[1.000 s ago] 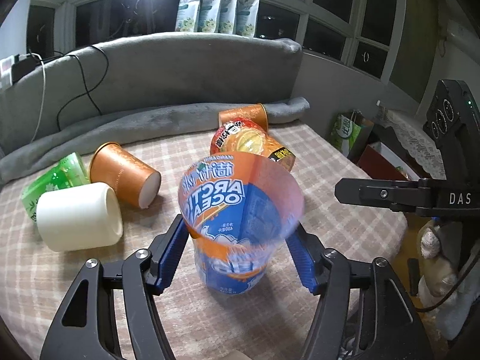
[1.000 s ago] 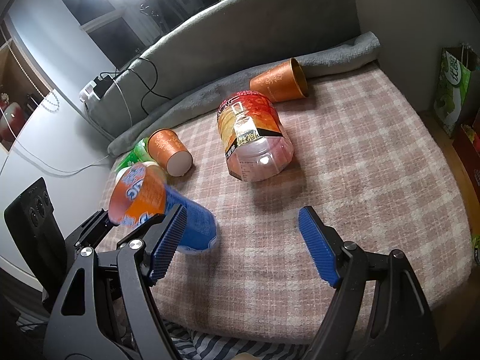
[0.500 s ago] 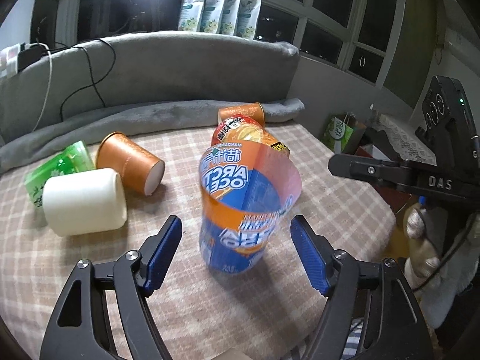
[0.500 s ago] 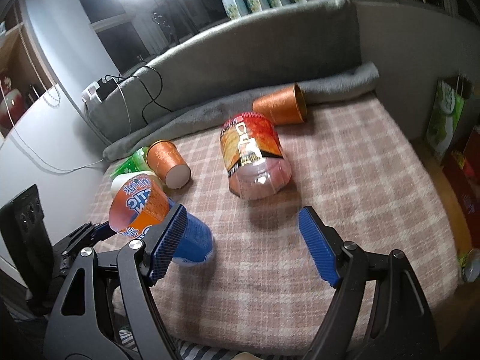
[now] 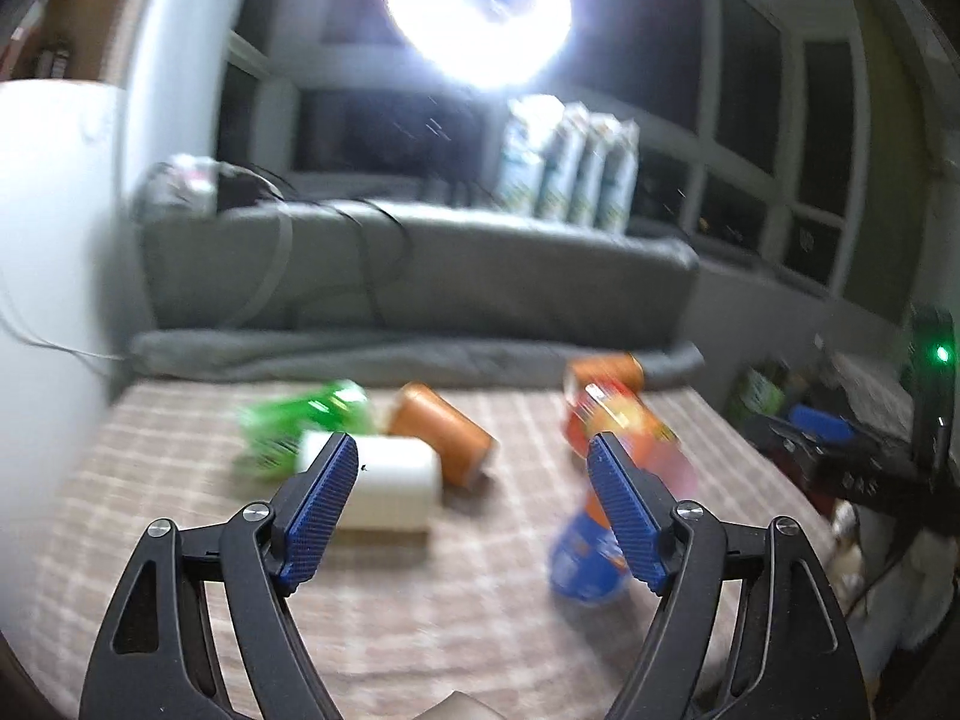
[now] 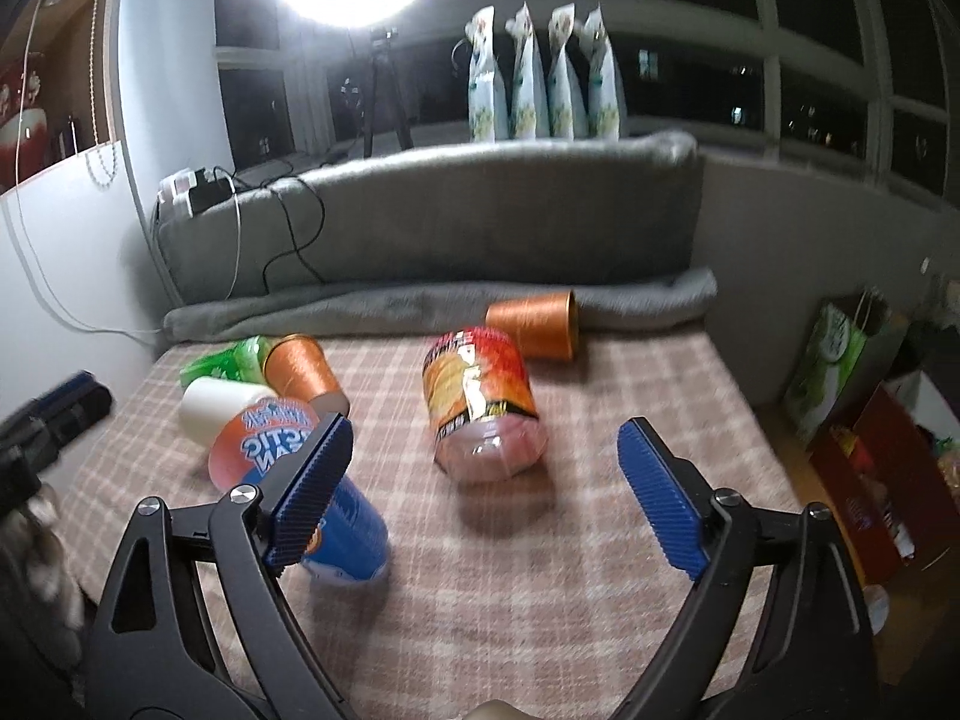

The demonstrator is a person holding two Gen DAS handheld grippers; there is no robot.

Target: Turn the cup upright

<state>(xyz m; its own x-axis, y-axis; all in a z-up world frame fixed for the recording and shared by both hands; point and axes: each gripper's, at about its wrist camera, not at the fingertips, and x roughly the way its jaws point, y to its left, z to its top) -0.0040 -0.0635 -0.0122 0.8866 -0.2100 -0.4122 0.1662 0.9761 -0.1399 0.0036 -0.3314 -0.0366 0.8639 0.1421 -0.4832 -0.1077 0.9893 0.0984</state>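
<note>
The blue and orange cup [image 6: 300,480] stands upright on the checked cloth, partly behind my right gripper's left finger; in the blurred left wrist view it [image 5: 585,558] sits low right, behind the right finger. My left gripper [image 5: 474,510] is open and empty, pulled back and raised. My right gripper [image 6: 486,492] is open and empty, near the cloth's front edge. A white cup [image 5: 390,483] and an orange cup [image 5: 444,441] lie on their sides.
A large clear jar [image 6: 480,402] with a red-orange label lies mid-cloth. Another orange cup [image 6: 534,330] lies by the grey rolled blanket [image 6: 420,306]. A green packet [image 6: 228,357] lies at the left. Bags and boxes [image 6: 840,372] stand off the right edge.
My left gripper has let go of the blue and orange cup, drawn back and swung up and left. The cup stays standing. My right gripper's view has tilted upward.
</note>
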